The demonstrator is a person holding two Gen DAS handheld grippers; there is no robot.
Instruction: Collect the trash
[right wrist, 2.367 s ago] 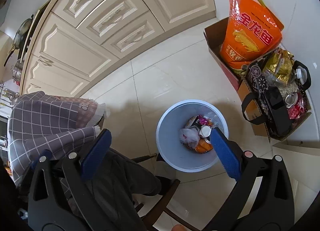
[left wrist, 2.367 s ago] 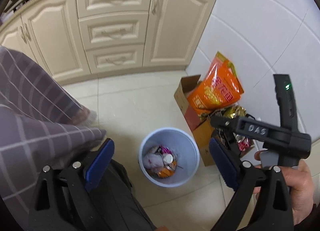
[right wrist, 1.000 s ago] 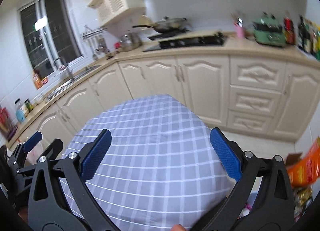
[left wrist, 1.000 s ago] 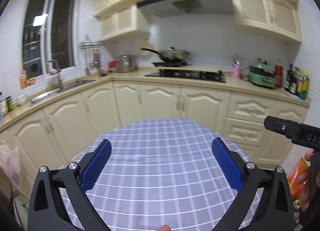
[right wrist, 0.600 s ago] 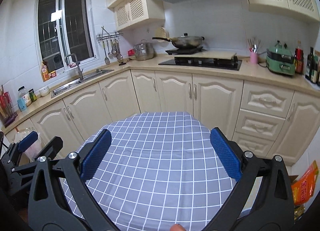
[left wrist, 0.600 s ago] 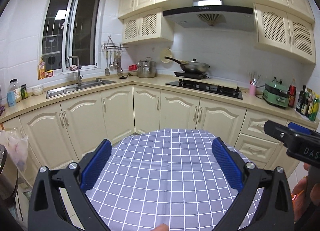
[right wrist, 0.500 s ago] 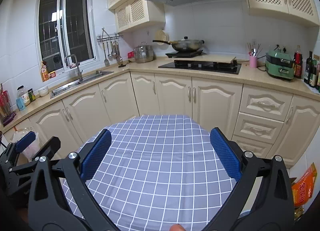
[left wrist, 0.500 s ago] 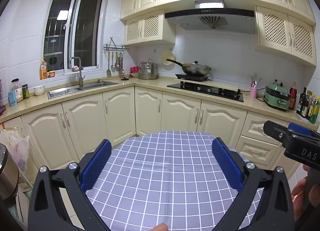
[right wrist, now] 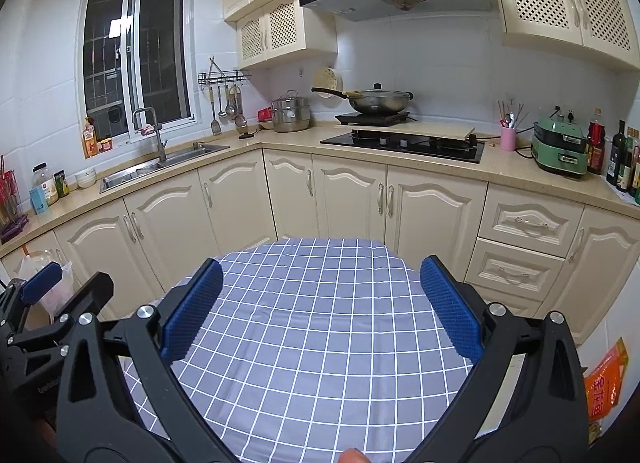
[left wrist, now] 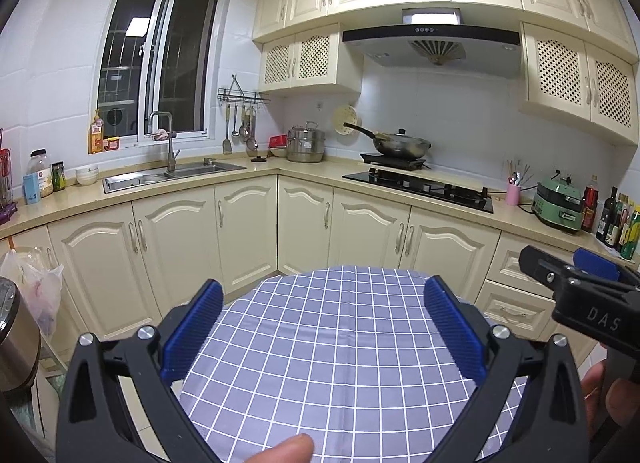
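– Where are the two tools?
– The left hand-held gripper [left wrist: 322, 333] and the right hand-held gripper [right wrist: 320, 309] both hover over the checked cloth [right wrist: 316, 327] on the surface, fingers spread wide, nothing between them.
– And the trash?
– None shows on the cloth.

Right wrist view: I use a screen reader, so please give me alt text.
Open, empty right tongs hover over a table in a blue checked cloth, facing cream kitchen cabinets. A wok sits on the stove, and the left tongs show at the left edge.
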